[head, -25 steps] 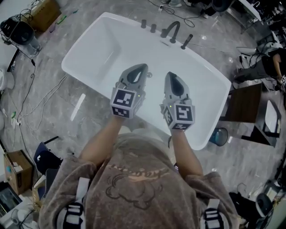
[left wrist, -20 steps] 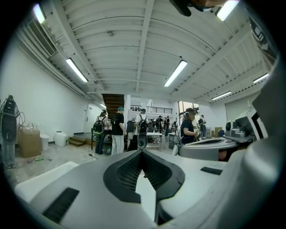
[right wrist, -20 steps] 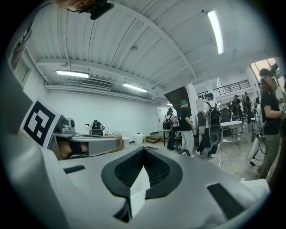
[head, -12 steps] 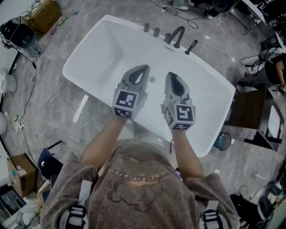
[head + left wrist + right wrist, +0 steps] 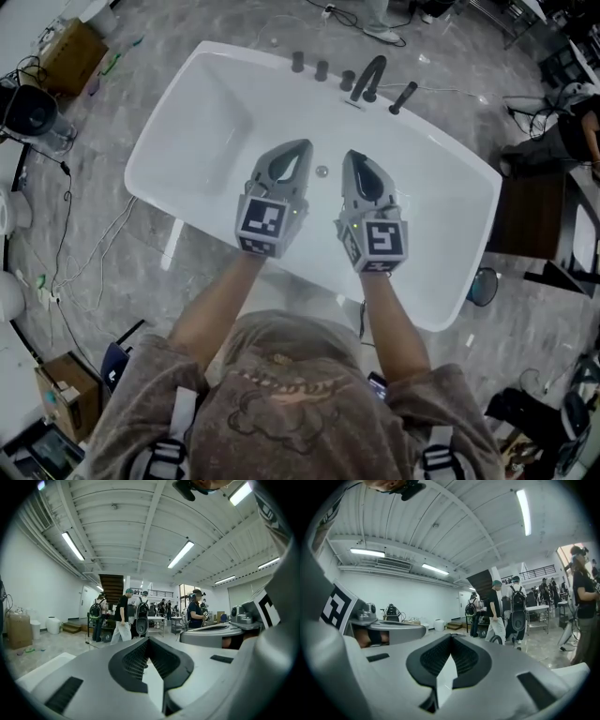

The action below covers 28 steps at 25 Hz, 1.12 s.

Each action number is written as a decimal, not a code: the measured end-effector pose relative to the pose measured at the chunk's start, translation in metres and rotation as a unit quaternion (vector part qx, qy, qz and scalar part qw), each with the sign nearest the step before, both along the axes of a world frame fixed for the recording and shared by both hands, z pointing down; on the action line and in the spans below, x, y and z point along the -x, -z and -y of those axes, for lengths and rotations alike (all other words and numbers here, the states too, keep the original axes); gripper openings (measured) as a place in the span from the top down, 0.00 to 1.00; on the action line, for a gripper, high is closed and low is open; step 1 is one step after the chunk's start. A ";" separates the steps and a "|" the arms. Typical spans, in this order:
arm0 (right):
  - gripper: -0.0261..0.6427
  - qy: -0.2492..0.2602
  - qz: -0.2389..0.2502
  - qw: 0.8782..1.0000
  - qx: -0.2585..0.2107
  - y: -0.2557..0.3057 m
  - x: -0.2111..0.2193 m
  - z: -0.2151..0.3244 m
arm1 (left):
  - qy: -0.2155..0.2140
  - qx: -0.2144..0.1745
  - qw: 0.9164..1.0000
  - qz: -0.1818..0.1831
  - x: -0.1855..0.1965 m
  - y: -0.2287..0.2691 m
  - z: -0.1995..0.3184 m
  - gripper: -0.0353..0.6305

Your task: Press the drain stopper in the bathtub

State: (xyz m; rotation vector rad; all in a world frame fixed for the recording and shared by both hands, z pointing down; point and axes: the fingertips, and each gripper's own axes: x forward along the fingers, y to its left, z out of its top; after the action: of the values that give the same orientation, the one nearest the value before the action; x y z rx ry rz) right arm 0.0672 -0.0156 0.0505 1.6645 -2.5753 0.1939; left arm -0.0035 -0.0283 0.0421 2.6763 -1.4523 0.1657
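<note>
A white bathtub [image 5: 216,103] lies below me in the head view. Its small round metal drain stopper [image 5: 322,172] sits on the tub floor, between my two grippers. My left gripper [image 5: 302,146] hovers above the tub just left of the stopper, jaws closed to a point with nothing in them. Just right of the stopper, my right gripper [image 5: 352,155] is shut too and holds nothing. Both gripper views look level across the room: the left gripper [image 5: 149,640] and right gripper [image 5: 451,637] show jaws meeting at the tip, and neither view shows the tub.
A dark faucet [image 5: 370,75], two knobs [image 5: 309,66] and a hand shower handle [image 5: 403,97] line the tub's far rim. A brown cabinet [image 5: 520,216] stands to the right. Cables [image 5: 94,244] trail over the grey floor at the left. People [image 5: 123,616] stand in the room beyond.
The head view has shifted, so the tub sits a little lower and more centred. Both grippers stay shut and side by side, with the stopper now plainly between them.
</note>
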 end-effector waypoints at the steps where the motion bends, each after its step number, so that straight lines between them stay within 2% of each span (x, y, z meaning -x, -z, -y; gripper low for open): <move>1: 0.96 -0.004 0.001 1.000 0.001 -0.004 0.002 0.005 | -0.003 -0.002 1.000 0.001 0.001 -0.002 0.006 0.95; 10: 0.96 -0.042 0.002 0.999 0.010 -0.044 0.009 0.051 | -0.023 -0.007 1.000 -0.001 0.009 -0.039 0.056 0.95; 12: 0.96 -0.046 -0.002 0.999 0.016 -0.059 0.010 0.060 | -0.027 -0.007 1.000 0.000 0.011 -0.054 0.066 0.95; 16: 0.96 -0.052 -0.001 0.999 -0.003 -0.081 0.010 0.080 | -0.033 -0.005 0.999 0.003 0.013 -0.086 0.085 0.95; 28: 0.96 -0.056 -0.009 0.998 0.011 -0.185 0.024 0.110 | -0.046 0.001 0.999 -0.001 0.019 -0.186 0.116 0.95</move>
State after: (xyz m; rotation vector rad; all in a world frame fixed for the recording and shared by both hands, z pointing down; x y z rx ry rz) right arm 0.0431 -0.1259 0.2354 1.7957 -2.4594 0.2115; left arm -0.0225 -0.1441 0.2278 2.7431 -1.3286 0.1710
